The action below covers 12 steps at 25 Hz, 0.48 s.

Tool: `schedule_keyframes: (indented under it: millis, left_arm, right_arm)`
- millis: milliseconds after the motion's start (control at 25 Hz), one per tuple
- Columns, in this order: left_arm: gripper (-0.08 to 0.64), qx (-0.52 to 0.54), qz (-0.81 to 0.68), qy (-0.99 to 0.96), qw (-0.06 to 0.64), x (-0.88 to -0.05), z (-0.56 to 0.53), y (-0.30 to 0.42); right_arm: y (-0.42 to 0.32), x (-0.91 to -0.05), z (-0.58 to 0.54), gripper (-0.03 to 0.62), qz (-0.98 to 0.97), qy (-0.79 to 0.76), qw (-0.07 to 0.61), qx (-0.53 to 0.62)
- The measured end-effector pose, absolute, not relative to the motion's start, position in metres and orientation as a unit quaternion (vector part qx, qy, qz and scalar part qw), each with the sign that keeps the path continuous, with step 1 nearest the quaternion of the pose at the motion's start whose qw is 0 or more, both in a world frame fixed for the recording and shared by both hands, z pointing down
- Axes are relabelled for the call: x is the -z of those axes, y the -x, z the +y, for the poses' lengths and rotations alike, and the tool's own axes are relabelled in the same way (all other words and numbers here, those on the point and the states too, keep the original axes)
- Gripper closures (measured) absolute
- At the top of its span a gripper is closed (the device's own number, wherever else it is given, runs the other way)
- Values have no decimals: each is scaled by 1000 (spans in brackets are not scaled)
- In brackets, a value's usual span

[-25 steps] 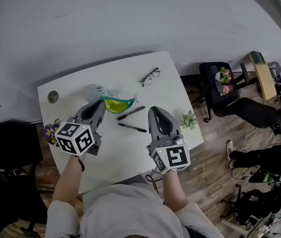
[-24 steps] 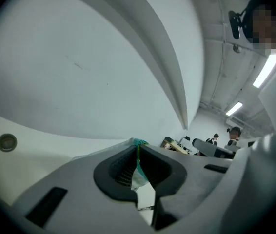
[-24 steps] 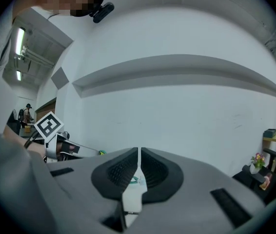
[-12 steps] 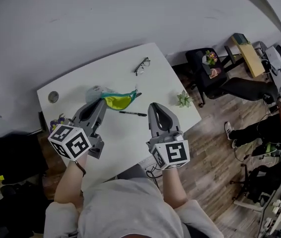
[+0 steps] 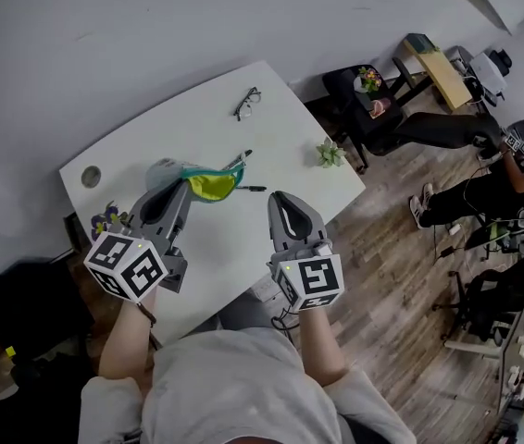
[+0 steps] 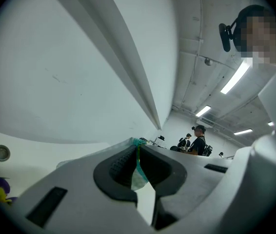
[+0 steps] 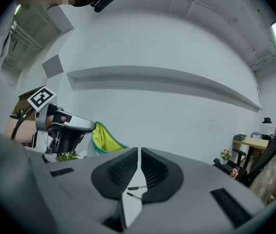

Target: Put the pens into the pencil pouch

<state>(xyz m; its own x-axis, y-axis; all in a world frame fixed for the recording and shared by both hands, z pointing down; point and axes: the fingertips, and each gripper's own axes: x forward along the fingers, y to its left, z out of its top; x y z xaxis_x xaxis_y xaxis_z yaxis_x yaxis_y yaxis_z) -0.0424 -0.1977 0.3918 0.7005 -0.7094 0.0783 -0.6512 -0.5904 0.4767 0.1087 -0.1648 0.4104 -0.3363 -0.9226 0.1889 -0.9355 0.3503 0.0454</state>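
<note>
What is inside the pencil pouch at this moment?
Only yellow-green lining shows in the open pencil pouch, pinched by the left gripper; its deeper end is covered. Both pens lie on the table.

Nothing legible here: no word, brand or numeral comes through in any view. The only printed marks are black-and-white square patterns. On the left gripper point(image 5: 184, 186), the marker cube point(image 5: 128, 266) shows 2 faces of blocky code squares, no letters. On the right gripper point(image 5: 280, 198), the other marker cube point(image 5: 310, 282) shows the same kind of pattern on its top face. In the right gripper view, 1 more such square turns up on the left gripper, again pattern only, nothing to read.
</note>
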Motion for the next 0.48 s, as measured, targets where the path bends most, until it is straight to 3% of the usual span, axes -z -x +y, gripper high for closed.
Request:
schedule_keyframes:
  millis: [480]
  left_arm:
    - [518,73,-400,-885,226,-386,-199,47]
  right_arm:
    - [-103,-478,-188,552,-840,-485,235,-64]
